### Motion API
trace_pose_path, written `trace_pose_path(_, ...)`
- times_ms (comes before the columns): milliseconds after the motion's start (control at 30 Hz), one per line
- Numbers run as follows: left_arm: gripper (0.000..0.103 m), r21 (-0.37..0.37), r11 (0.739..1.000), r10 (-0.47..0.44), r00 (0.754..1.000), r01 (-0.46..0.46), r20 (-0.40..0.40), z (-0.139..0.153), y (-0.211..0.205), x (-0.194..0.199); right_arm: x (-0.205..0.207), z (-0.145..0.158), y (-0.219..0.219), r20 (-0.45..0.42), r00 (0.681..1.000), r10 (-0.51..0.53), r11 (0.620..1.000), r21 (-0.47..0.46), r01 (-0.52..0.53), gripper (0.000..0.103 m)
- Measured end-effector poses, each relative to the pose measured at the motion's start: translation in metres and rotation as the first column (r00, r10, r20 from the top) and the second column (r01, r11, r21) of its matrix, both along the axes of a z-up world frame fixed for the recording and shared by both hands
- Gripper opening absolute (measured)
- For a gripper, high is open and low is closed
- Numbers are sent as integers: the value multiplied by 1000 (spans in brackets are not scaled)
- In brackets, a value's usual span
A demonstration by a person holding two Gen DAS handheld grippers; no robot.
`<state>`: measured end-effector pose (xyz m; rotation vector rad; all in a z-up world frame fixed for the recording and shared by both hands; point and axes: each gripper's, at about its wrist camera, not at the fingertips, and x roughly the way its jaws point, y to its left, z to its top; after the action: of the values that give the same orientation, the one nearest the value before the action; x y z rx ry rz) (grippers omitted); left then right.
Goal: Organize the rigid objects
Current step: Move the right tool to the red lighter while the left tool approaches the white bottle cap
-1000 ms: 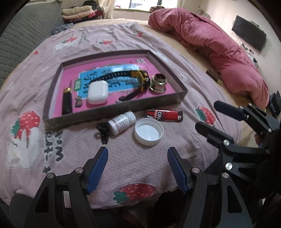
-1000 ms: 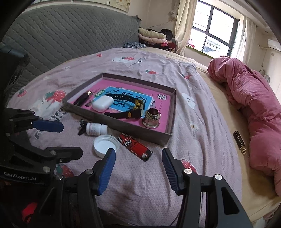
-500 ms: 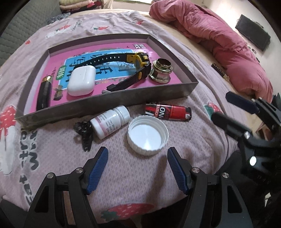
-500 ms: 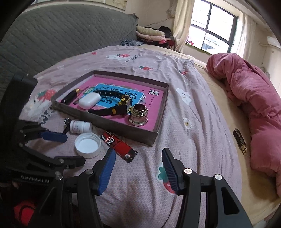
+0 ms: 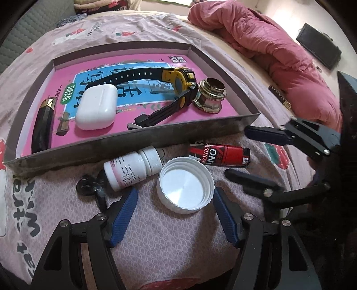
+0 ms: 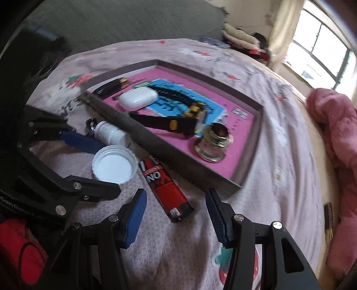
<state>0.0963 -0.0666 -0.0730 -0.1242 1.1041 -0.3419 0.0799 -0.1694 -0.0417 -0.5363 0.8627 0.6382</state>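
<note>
A shallow pink-lined tray lies on the bed. It holds a white earbud case, a black-and-yellow watch, a brass fitting and a black lipstick-like tube. In front of the tray lie a white pill bottle, a white jar lid, a red lighter and a small black clip. My left gripper is open, its fingers either side of the lid. My right gripper is open, just short of the lighter.
The bed has a pink strawberry-print sheet. A crumpled pink duvet lies at the right. A small dark comb-like item lies near the bed's right edge. Grey padded headboard at the back.
Both grippers have moved forward and down toward the loose items. The left now brackets the lid; the right has closed in on the lighter. Both stay open.
</note>
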Motion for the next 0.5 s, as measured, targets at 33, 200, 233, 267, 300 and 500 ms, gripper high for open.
trace_pose_path(33,71,-7,1000,-3,1000,3,-2,0,1,1,2,-2,4,-4,1000,18,1000,-15,-18,54)
trace_pose_path(200,71,-28,1000,-2,1000,2,-7,-2,7,4,6,-17,21,-46,991,125,990,-66,-127,54)
trace_pose_path(233,71,-22,1000,-5,1000,5,-6,-3,8,3,7,-18,22,-55,990,133,989,-64,-136,54)
trace_pose_path(267,71,-14,1000,-8,1000,8,-4,-2,8,3,9,-18,20,-70,989,131,990,-48,-134,54)
trace_pose_path(300,71,-9,1000,-9,1000,9,-2,-3,7,3,12,-18,19,-81,989,126,991,-33,-129,54)
trace_pose_path(500,71,-7,1000,-6,1000,6,-10,-4,7,6,14,-21,15,-88,994,63,998,33,-60,44)
